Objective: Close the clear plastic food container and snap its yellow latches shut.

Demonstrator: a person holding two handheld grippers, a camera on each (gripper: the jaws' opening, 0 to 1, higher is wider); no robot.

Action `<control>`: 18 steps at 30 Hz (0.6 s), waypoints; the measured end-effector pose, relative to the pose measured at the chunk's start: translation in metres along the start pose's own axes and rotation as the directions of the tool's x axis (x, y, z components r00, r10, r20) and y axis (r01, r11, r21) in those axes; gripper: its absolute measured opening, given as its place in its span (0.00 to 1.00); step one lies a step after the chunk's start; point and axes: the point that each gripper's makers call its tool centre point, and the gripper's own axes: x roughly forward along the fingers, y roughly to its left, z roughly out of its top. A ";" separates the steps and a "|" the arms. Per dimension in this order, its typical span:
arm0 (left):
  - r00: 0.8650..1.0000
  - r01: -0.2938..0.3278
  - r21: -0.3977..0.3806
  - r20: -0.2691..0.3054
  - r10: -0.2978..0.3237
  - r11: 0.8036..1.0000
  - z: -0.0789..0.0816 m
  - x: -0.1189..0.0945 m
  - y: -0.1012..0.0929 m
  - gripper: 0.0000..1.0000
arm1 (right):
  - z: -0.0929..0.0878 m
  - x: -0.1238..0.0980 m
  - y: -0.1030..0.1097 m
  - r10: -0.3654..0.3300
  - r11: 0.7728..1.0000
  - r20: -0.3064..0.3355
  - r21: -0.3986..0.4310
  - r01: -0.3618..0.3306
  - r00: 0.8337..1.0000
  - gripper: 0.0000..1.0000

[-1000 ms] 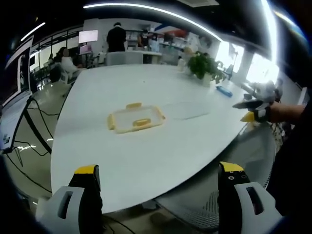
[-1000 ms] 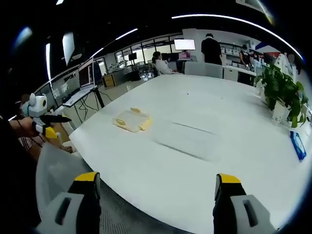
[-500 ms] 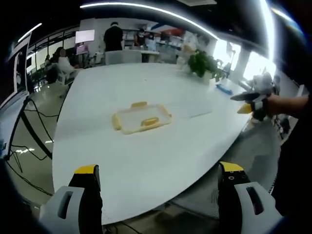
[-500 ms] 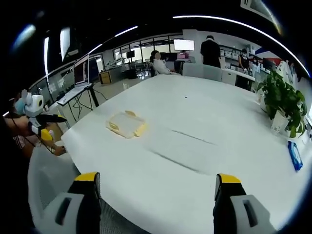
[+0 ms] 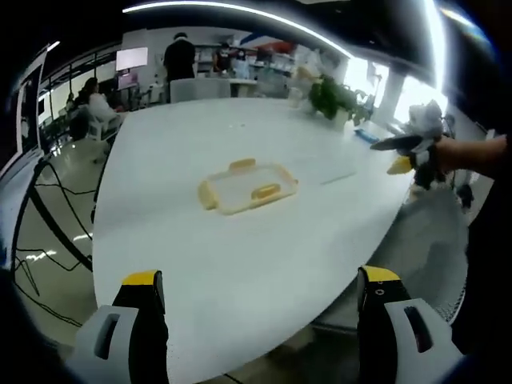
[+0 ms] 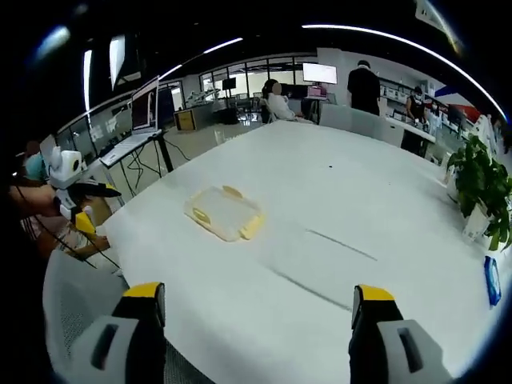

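Observation:
A clear plastic food container (image 5: 248,186) with yellow latches lies flat on the white table (image 5: 176,264), lid on it. In the right gripper view the same container (image 6: 224,213) sits left of centre. My left gripper (image 5: 260,288) is open, well short of the container, nothing between its jaws. My right gripper (image 6: 254,302) is open too, far back from the container. The right gripper (image 5: 408,152) enters the left gripper view from the right, held by a hand. The left gripper (image 6: 76,196) comes into the right gripper view at the left edge.
A potted plant (image 6: 480,184) and a blue object (image 6: 492,280) stand at the table's far right. The plant (image 5: 332,98) appears at the back in the left gripper view. People sit and stand at desks behind. Cables (image 5: 48,216) trail on the floor left of the table.
Both cameras have come closer to the table; the container looks larger in both views. Both grippers stay open.

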 end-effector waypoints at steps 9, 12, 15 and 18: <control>0.999 0.033 0.033 -0.031 -0.032 0.999 -0.005 0.010 0.013 0.99 | -0.008 0.013 0.010 0.020 0.999 -0.049 -0.040 -0.022 0.999 0.97; 0.998 0.052 0.033 -0.038 -0.051 0.998 -0.005 0.014 0.018 0.99 | -0.005 0.016 0.013 0.026 0.996 -0.064 -0.082 -0.031 0.998 0.94; 0.997 0.061 0.052 -0.044 -0.059 0.997 -0.004 0.018 0.021 0.99 | -0.005 0.020 0.015 0.035 0.995 -0.073 -0.088 -0.042 0.997 0.94; 0.996 0.072 0.069 -0.053 -0.068 0.995 -0.004 0.024 0.025 0.99 | -0.006 0.025 0.014 0.036 0.994 -0.089 -0.103 -0.045 0.995 0.93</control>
